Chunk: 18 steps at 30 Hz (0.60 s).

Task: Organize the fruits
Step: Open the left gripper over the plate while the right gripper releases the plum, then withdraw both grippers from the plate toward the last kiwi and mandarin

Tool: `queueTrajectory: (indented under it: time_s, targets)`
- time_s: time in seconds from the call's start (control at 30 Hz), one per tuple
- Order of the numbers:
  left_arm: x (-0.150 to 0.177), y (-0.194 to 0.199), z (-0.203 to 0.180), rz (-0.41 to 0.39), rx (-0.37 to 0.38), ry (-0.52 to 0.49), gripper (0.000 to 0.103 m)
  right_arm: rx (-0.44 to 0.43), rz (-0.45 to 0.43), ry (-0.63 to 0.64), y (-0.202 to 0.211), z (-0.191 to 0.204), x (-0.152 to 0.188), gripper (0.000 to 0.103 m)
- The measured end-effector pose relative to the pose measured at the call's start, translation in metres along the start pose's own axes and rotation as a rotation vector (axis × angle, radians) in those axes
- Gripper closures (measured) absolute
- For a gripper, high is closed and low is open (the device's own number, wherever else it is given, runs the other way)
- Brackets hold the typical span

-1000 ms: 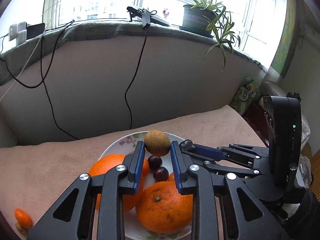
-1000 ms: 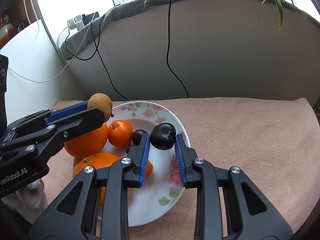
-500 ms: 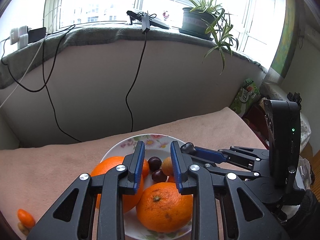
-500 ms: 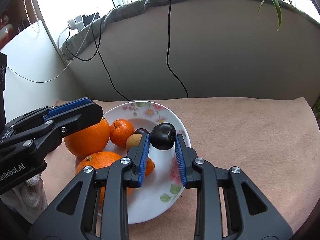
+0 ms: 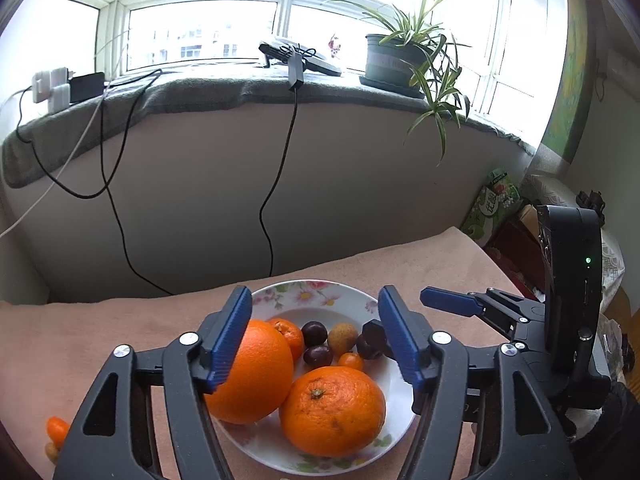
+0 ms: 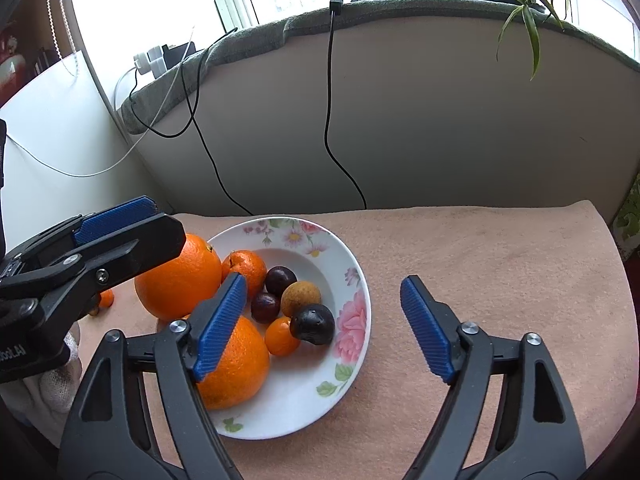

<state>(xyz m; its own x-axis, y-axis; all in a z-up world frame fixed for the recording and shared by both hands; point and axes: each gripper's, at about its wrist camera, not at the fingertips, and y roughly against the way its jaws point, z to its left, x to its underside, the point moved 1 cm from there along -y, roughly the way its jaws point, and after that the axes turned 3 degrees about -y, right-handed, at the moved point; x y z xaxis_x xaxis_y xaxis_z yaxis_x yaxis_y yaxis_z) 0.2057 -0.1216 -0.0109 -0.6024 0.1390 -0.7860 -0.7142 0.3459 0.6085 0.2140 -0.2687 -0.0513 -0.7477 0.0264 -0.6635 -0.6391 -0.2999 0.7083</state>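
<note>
A white flowered plate (image 6: pixel 352 268) (image 5: pixel 280 292) on the pink cloth holds two big oranges (image 6: pixel 180 280) (image 5: pixel 332 412), a small orange (image 6: pixel 246 266), a tan longan (image 6: pixel 301 299) (image 5: pixel 342 336), a large dark plum (image 6: pixel 313 324) (image 5: pixel 370 344), two small dark fruits (image 6: pixel 280 280) and a kumquat (image 6: pixel 280 336). My left gripper (image 5: pixel 314 334) is open and empty above the plate's near side. My right gripper (image 6: pixel 324 328) is open and empty, above the plate's right rim.
A small orange fruit (image 5: pixel 56 428) lies on the cloth left of the plate. A padded wall with hanging black cables (image 5: pixel 276 184) stands behind. A potted plant (image 5: pixel 396 60) sits on the sill. Bags (image 5: pixel 492 204) stand past the table's right edge.
Both grippers have opened wide. The longan and the dark plum they held now lie in the plate. Both grippers have drawn back a little.
</note>
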Motion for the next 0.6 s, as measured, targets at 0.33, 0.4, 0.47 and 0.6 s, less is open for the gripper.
queueTrajectory:
  time_s: [0.33, 0.4, 0.47, 0.6]
  targets:
    - [0.000, 0.013, 0.004, -0.005, -0.060, 0.021, 0.022, 0.015, -0.001, -0.021, 0.008, 0.001, 0.000, 0.012]
    - [0.001, 0.017, 0.004, -0.006, -0.063, 0.022, 0.022, 0.013, -0.006, -0.023, 0.011, 0.002, 0.001, 0.012]
    - [0.002, 0.021, 0.004, -0.010, -0.064, 0.019, 0.022, 0.015, -0.010, -0.024, 0.015, 0.004, 0.001, 0.012]
    - [0.003, 0.032, 0.005, -0.024, -0.068, 0.022, 0.022, 0.015, -0.020, -0.026, 0.021, 0.007, 0.003, 0.012]
